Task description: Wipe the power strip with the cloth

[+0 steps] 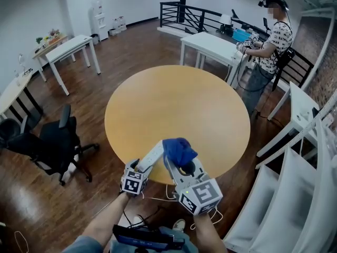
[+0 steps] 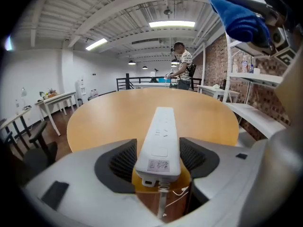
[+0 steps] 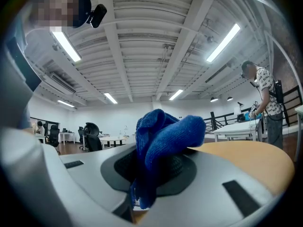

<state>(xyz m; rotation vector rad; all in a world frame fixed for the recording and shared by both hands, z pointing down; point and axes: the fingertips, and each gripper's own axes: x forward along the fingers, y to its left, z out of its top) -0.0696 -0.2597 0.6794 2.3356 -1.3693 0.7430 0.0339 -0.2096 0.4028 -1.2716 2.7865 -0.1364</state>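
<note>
A white power strip [image 1: 152,153] lies lengthwise at the near edge of the round wooden table [image 1: 200,104], its cable end hanging past the rim. My left gripper [image 1: 145,165] is shut on that near end; in the left gripper view the strip [image 2: 161,131] sits between both dark pads [image 2: 118,162] of the gripper [image 2: 158,155]. My right gripper [image 1: 179,165] is shut on a bunched blue cloth [image 1: 178,149], held just right of the strip and above it. The cloth [image 3: 165,136] bulges out of the right gripper [image 3: 161,169] and shows at the top right as a blue cloth [image 2: 234,15].
A person [image 1: 268,41] stands at a white table [image 1: 210,44] beyond the round table. A black office chair [image 1: 52,141] is on the left. White shelving [image 1: 295,194] stands close on the right. A white cable [image 1: 158,198] hangs below the table's edge.
</note>
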